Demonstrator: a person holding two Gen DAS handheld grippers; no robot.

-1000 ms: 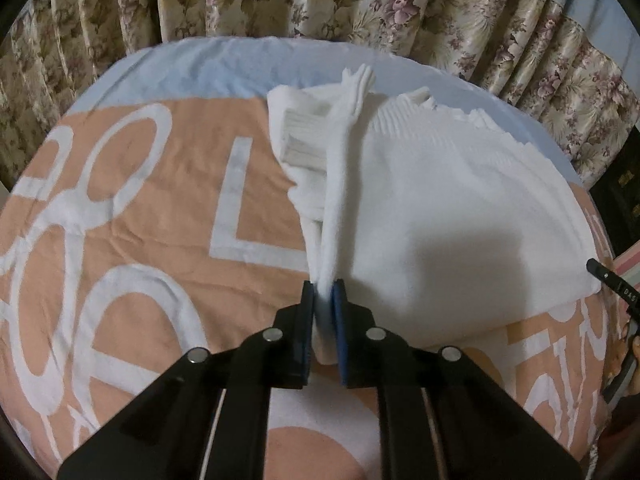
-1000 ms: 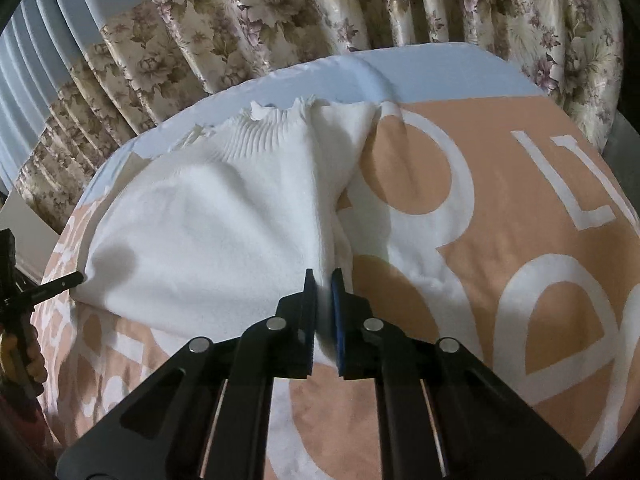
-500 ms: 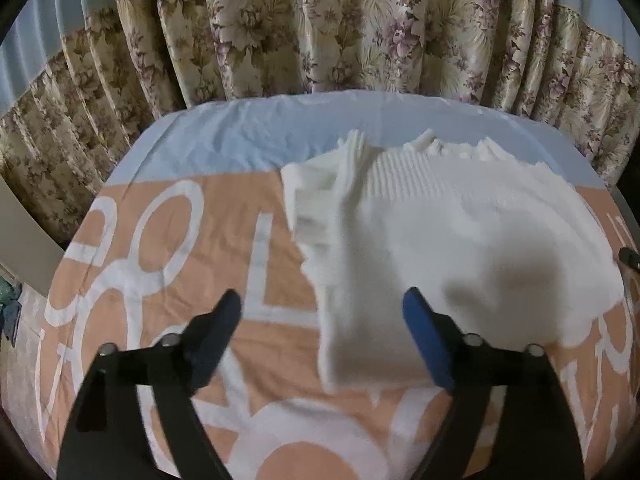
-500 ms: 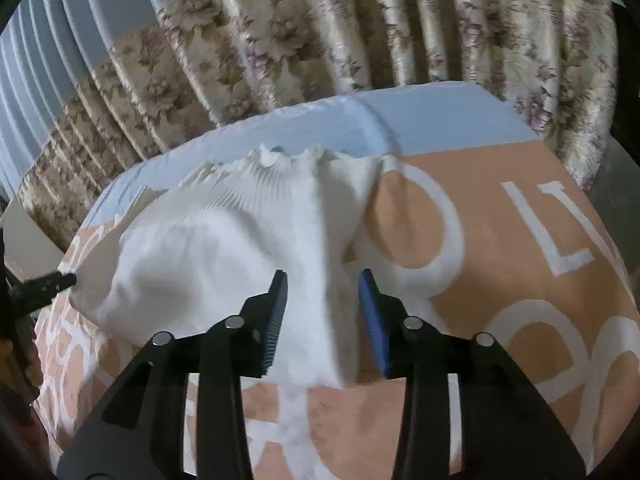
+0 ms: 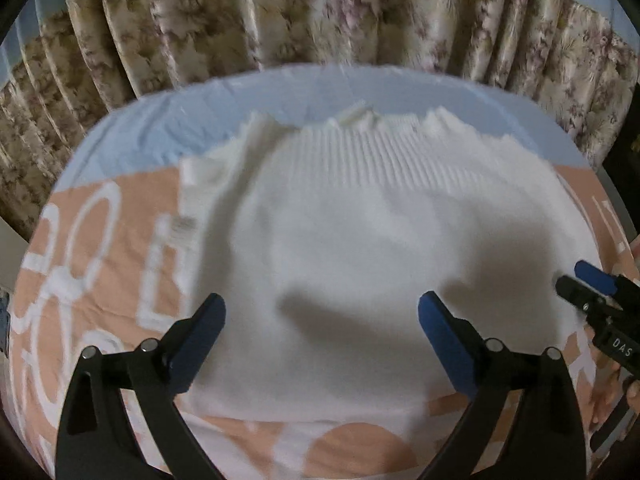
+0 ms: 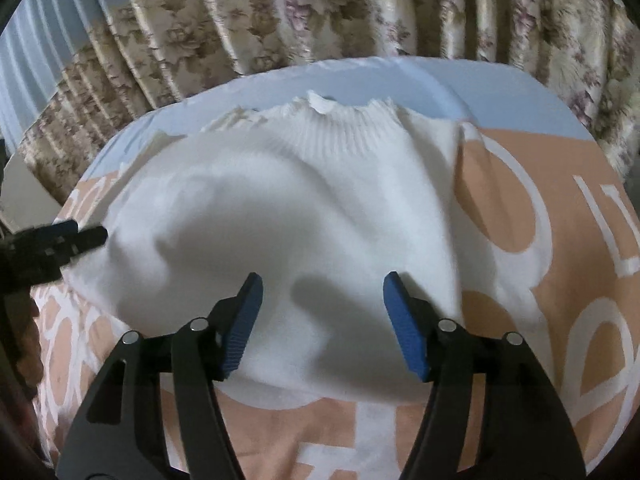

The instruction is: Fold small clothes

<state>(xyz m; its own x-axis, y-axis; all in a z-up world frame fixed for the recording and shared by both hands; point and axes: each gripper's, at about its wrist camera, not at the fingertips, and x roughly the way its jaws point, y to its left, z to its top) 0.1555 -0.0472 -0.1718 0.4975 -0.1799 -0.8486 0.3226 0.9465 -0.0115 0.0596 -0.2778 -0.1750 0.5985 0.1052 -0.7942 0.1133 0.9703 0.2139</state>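
- My left gripper (image 5: 322,320) is spread wide, its blue pads (image 5: 448,344) parted and clasping nothing — it hangs over the near half of the white sweater (image 5: 380,248).
- My right gripper (image 6: 322,304) is likewise released, blue pads (image 6: 404,332) apart, empty, poised over the sweater's (image 6: 304,208) near hem.
- The sweater lies on the bedspread (image 5: 100,280), peach with large white letters. Its ribbed collar (image 5: 372,148) points to 12 o'clock, toward the curtain, and its hem lies at 6 o'clock, nearest my tools.
- In the left wrist view, a folded-in sleeve (image 5: 208,184) sits along the sweater's edge at about 10 o'clock, its cuff lying where peach meets blue.
- In the right wrist view, the sweater's other side (image 6: 436,168) ends in a straight folded edge at about 2 o'clock, beside a big white ring printed on the bedspread (image 6: 568,272).
- Beyond the collar, a pale blue band of bedding (image 5: 280,100) runs across at 12 o'clock, and behind it hangs a floral curtain (image 5: 320,12).
- From the left camera, my right gripper's tip (image 5: 596,284) shows at 3 o'clock, just at the sweater's edge — whether it touches the knit I cannot tell.
- From the right camera, my left gripper's tip (image 6: 60,240) shows at 9 o'clock, beside the sweater's far edge.
- Both views are somewhat blurred, so fine knit detail is lost away from the collar ribbing.
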